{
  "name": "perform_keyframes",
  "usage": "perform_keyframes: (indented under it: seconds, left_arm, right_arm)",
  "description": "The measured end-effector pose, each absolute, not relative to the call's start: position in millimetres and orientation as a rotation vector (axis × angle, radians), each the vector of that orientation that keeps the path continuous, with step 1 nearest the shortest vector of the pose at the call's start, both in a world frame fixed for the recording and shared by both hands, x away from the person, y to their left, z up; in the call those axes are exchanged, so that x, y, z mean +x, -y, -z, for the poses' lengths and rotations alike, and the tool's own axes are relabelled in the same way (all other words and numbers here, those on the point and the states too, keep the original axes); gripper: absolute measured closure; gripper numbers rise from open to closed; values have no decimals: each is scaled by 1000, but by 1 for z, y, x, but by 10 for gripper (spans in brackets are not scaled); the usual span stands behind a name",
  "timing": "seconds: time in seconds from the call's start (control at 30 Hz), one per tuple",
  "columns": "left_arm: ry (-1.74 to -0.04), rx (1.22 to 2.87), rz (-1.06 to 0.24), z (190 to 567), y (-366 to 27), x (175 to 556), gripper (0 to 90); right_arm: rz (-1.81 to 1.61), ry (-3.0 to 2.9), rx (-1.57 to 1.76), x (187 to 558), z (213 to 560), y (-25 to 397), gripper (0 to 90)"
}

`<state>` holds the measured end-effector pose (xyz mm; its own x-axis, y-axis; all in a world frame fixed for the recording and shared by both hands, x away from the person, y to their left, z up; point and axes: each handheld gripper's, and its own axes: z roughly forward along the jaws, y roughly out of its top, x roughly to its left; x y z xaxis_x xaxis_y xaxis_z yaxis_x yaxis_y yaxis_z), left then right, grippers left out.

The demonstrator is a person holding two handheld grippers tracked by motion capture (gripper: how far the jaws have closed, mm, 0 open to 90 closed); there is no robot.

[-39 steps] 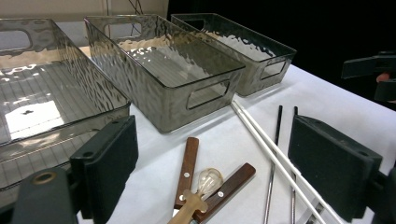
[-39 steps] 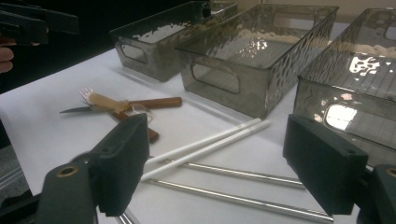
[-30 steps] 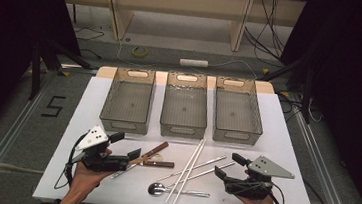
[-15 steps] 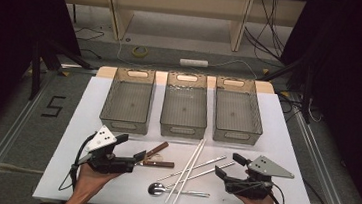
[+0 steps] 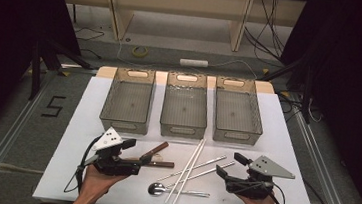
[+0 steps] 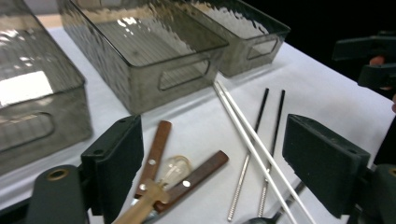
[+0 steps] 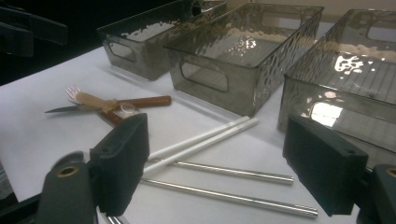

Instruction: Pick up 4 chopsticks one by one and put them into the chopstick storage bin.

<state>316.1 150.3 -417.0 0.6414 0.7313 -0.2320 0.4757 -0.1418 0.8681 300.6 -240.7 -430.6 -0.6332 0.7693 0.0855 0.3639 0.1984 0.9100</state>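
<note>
High view: left tool [image 5: 136,155] beside wooden-handled cutlery [image 5: 156,155]

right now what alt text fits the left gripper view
Open black gripper jaws frame a white table strewn with cutlery: two wooden-handled pieces by the left jaw, white chopsticks and metal chopsticks between. Clear grey bins stand behind.

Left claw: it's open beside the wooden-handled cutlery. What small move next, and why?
Probably ease the left claw forward and down so its open jaws straddle one wooden-handled utensil, then close. The jaws stand wide apart with the wooden handles just ahead of them on the white table, nothing is held, and the three bins behind look empty.
</note>
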Motion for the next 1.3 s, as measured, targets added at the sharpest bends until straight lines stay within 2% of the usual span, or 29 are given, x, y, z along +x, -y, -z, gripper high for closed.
perform_keyframes:
  seconds: [0.13, 0.43, 0.53, 0.77, 0.83, 1.3]
  left_arm:
    - [-1022, 1840, -260, 422, -136, 315, 213]
    - [-1046, 1961, -263, 435, -98, 314, 272]
    - [-1042, 1983, -281, 440, -87, 314, 325]
    - [-1035, 2068, -195, 453, -65, 322, 396]
    - [-1030, 2092, -174, 456, -59, 323, 449]
    - [-1020, 2171, -107, 471, -39, 330, 605]
  right_arm:
    - [-1409, -2092, 1066, 301, 431, 241, 239]
    - [-1395, -2081, 1072, 300, 431, 242, 241]
    - [-1391, -2076, 1079, 300, 431, 243, 241]
    - [-1385, -2073, 1080, 300, 431, 244, 247]
    - [-1385, -2070, 1082, 301, 431, 244, 249]
    - [-1382, -2059, 1076, 300, 430, 245, 258]
